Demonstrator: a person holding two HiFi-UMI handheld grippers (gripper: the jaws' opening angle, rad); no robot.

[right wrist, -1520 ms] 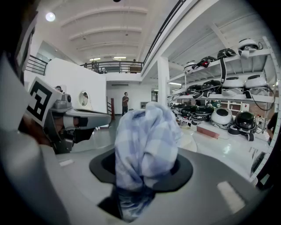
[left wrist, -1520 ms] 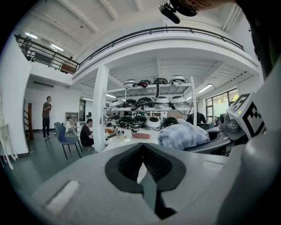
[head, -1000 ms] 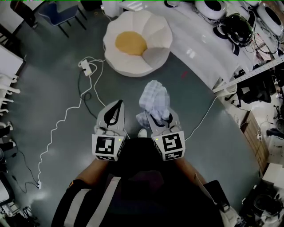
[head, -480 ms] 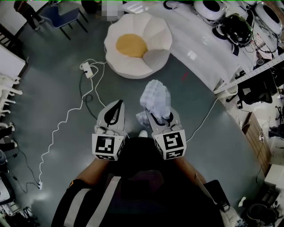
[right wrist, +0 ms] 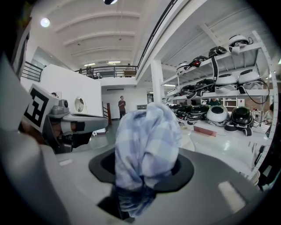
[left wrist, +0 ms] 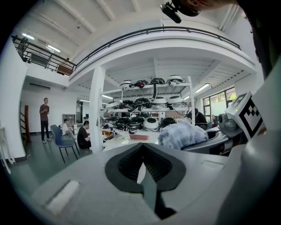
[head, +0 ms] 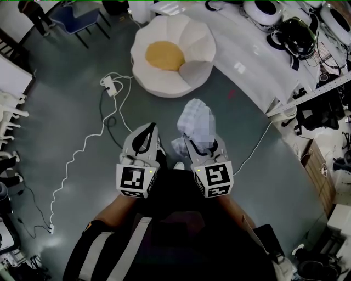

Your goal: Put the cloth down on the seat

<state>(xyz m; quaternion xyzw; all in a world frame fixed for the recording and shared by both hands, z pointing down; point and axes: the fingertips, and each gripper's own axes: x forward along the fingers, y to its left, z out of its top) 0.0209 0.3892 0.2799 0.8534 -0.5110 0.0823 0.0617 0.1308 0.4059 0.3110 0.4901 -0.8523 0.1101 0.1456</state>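
The cloth (head: 196, 118) is a pale blue-and-white checked bundle, and my right gripper (head: 197, 142) is shut on it. It bulges up out of the jaws in the right gripper view as cloth (right wrist: 147, 140), hiding the gap of the right gripper (right wrist: 140, 173). The seat (head: 194, 41) is a white petal-shaped floor cushion with a yellow centre, ahead of both grippers at the top of the head view. My left gripper (head: 147, 130) is beside the right one, shut and holding nothing. In the left gripper view the left gripper (left wrist: 142, 165) shows its jaws together, with the cloth (left wrist: 182, 134) to the right.
A white power strip (head: 109, 85) and its cables trail over the grey floor left of the seat. A white table (head: 247, 52) with helmets runs along the right. A blue chair (head: 74, 16) stands far left. Shelving and boxes crowd the right edge.
Both grippers and the cloth have drifted slightly right and down in the head view. The seat has shifted the same small way. Both grips look the same.
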